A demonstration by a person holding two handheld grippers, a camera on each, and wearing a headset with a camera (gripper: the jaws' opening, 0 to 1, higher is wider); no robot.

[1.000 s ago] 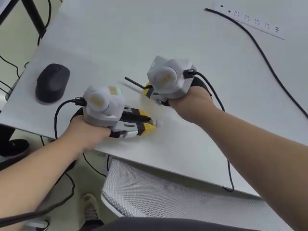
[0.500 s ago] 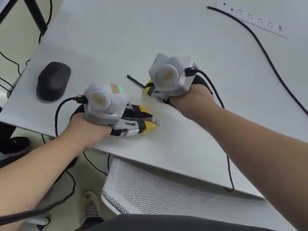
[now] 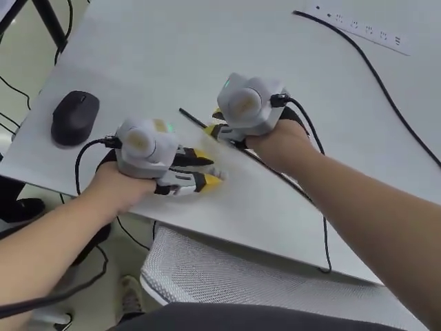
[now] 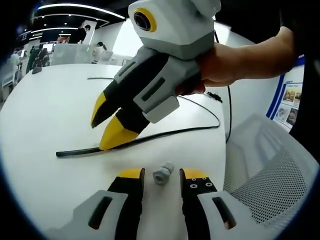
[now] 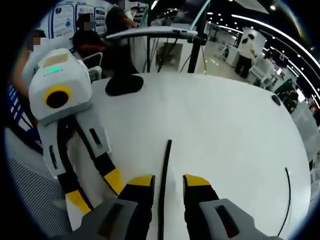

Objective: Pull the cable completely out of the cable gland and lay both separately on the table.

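White tabletop (image 3: 172,55), plain and level. Left gripper (image 4: 163,175) is narrowly parted, with the small grey gland (image 4: 162,173) lying loose between its tips. Right gripper (image 5: 168,181) is also narrowly parted; the black cable (image 5: 167,155) runs between its tips and on ahead, unclamped. Judged: the gland is light, hard and liable to roll, best taken across its body; the cable is thin and flexible, best taken near an end. The gland lies apart from the cable and holds none of it

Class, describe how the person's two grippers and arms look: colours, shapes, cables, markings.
Left gripper and right gripper match: rounded pale grey housing, black-and-grey jaws tipped yellow. A green light glows on the left one. A black lead leaves each housing. Both forearms are bare, no sleeves.
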